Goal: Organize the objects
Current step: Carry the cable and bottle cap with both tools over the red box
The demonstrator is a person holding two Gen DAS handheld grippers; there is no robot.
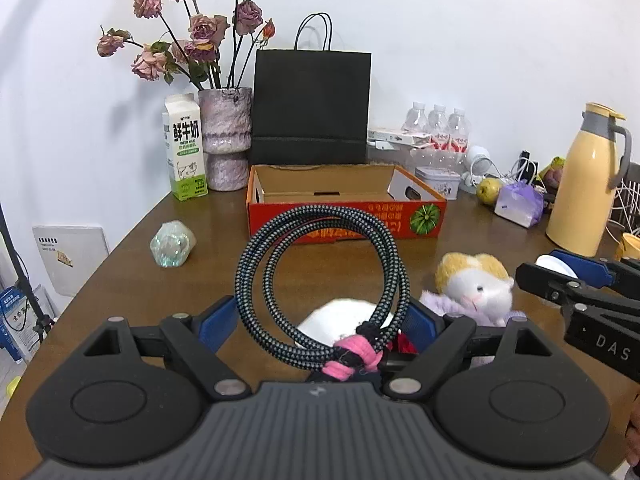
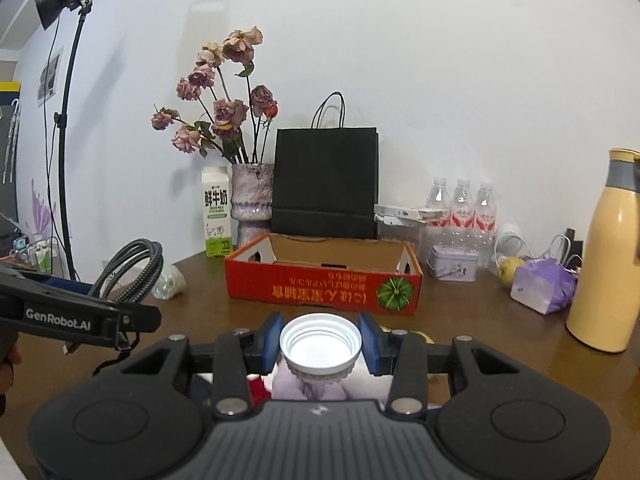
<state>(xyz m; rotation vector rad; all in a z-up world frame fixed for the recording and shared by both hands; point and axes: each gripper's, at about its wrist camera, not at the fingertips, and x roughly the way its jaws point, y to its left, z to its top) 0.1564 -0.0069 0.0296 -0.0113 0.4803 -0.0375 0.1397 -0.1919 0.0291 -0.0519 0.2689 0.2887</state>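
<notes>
Left gripper point(image 1: 320, 322) fingers clamped wide on a coiled braided cable point(image 1: 320, 276) above the worktop point(image 1: 132, 264), right gripper point(image 2: 320, 342) fingers gripping a white jar point(image 2: 320, 346), orange cardboard box point(image 2: 320, 284) just ahead, plush toy point(image 1: 476, 280) below

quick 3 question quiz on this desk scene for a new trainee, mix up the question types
1. True or false: the left gripper holds a coiled braided cable between its blue pads.
2. What is clamped in the right gripper? A) a milk carton B) a white threaded lid C) a pear
3. Fill in: the orange cardboard box in front of the black paper bag has its top ____.

Key
1. True. The coil stands upright between the pads, tied with a pink band.
2. B. The white threaded lid sits between the blue pads, its open side facing the camera.
3. Open. No contents show from either view.
</notes>
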